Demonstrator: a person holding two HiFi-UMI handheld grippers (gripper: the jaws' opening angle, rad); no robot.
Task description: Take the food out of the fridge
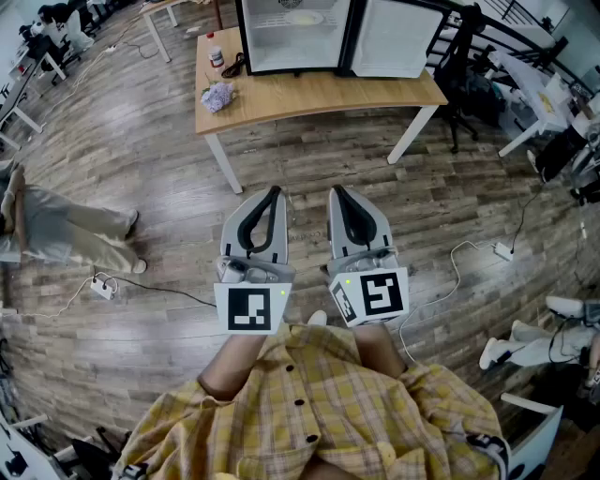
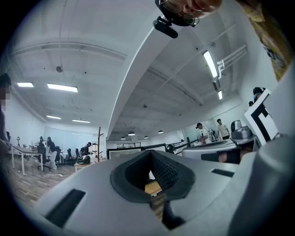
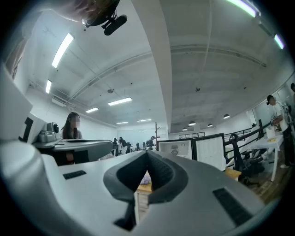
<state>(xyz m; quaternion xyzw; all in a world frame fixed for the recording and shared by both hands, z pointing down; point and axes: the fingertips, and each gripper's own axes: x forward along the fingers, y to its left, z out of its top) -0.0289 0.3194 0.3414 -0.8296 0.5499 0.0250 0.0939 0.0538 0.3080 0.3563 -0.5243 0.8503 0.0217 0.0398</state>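
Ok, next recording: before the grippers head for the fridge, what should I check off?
1. Left gripper fingers together, nothing held: ok.
2. Right gripper fingers together, nothing held: ok.
3. Fridge on the table, door swung open: ok.
4. Food in the fridge: a pale shape inside, too small to name: cannot tell.
5. Grippers close enough to the fridge: not ok, a stretch of floor lies between.

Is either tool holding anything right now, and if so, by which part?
Nothing is held: the left tool and the right tool are both shut and empty.
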